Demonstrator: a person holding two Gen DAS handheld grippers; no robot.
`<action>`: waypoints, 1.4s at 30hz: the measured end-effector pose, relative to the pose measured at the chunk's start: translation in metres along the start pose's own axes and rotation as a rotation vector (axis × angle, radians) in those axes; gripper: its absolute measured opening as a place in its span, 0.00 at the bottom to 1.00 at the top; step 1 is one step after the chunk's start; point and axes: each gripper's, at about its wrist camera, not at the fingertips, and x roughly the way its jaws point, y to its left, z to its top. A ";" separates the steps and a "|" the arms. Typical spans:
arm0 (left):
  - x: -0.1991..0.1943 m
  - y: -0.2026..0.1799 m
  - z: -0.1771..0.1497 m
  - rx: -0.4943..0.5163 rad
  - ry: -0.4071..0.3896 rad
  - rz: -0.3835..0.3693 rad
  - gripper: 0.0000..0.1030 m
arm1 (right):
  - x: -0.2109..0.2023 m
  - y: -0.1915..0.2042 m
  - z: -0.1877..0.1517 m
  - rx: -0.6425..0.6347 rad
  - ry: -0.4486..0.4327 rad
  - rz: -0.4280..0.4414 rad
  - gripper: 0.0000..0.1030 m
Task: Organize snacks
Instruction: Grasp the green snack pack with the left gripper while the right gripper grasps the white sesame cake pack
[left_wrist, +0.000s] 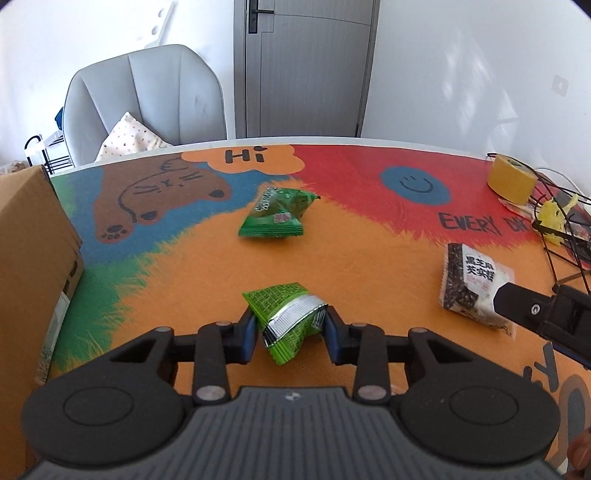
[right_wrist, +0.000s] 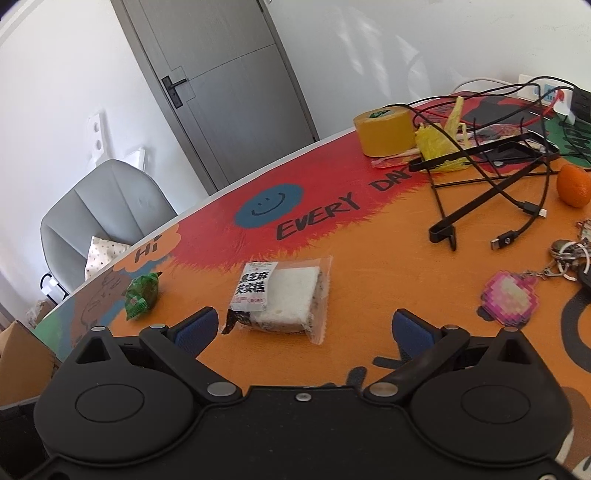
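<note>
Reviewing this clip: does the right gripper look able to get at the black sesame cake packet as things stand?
Probably yes. The right gripper is open, its blue pads spread wider than the black sesame cake packet, which lies flat on the table mat just ahead of it. Nothing sits between them.

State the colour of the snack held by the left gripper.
Green packet with a silver band, clearest in the left wrist view.
</note>
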 end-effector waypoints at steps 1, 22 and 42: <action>0.000 0.002 0.001 -0.006 -0.001 -0.002 0.34 | 0.002 0.003 0.001 -0.007 0.002 -0.001 0.99; 0.003 0.061 0.022 -0.099 -0.053 0.023 0.35 | 0.046 0.060 0.008 -0.113 0.002 -0.118 1.00; -0.018 0.063 0.010 -0.093 -0.072 0.014 0.35 | 0.033 0.063 -0.012 -0.240 -0.036 -0.230 0.54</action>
